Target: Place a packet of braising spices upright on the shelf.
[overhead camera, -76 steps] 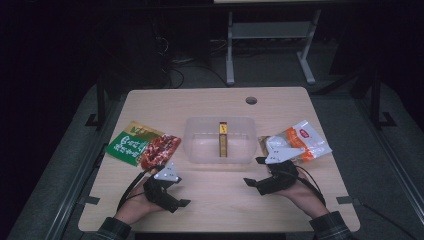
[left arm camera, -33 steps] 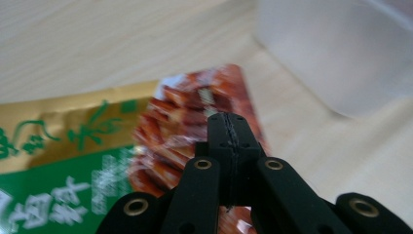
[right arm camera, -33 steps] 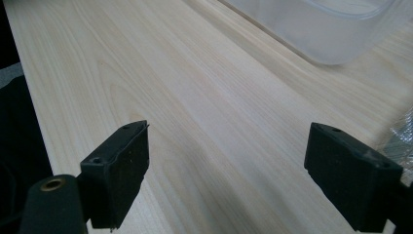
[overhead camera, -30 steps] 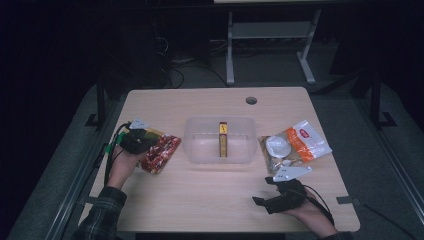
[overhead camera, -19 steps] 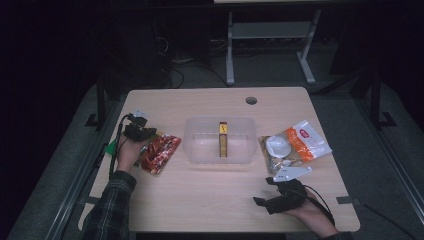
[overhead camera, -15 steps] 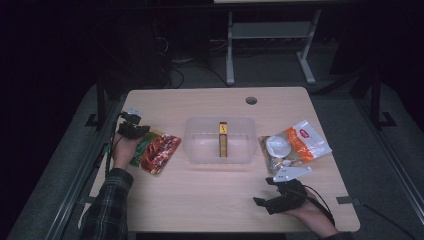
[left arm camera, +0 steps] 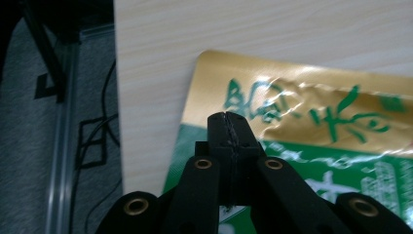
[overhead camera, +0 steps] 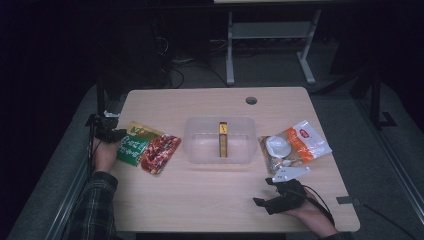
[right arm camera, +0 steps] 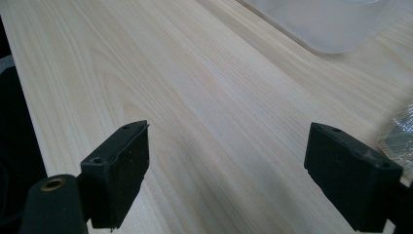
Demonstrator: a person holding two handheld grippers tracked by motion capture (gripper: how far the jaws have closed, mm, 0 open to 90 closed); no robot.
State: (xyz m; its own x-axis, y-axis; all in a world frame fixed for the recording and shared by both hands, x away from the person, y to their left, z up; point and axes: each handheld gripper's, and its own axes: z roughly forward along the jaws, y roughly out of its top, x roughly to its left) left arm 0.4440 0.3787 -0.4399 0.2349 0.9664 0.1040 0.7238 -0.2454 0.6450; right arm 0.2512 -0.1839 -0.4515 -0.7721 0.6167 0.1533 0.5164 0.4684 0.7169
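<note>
Left gripper: fingers pressed tight together, nothing between them, over the green and gold bag.
Green and gold bag: flat at the table's left edge, touching the red bag.
Clear box: mid table, one slim yellow pack standing inside.
Right gripper: fingers spread wide, holding nothing, above bare table.

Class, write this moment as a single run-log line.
left hand-held gripper: shut, over green-and-gold foil packet | right hand-held gripper: open, empty, above wooden table
</note>
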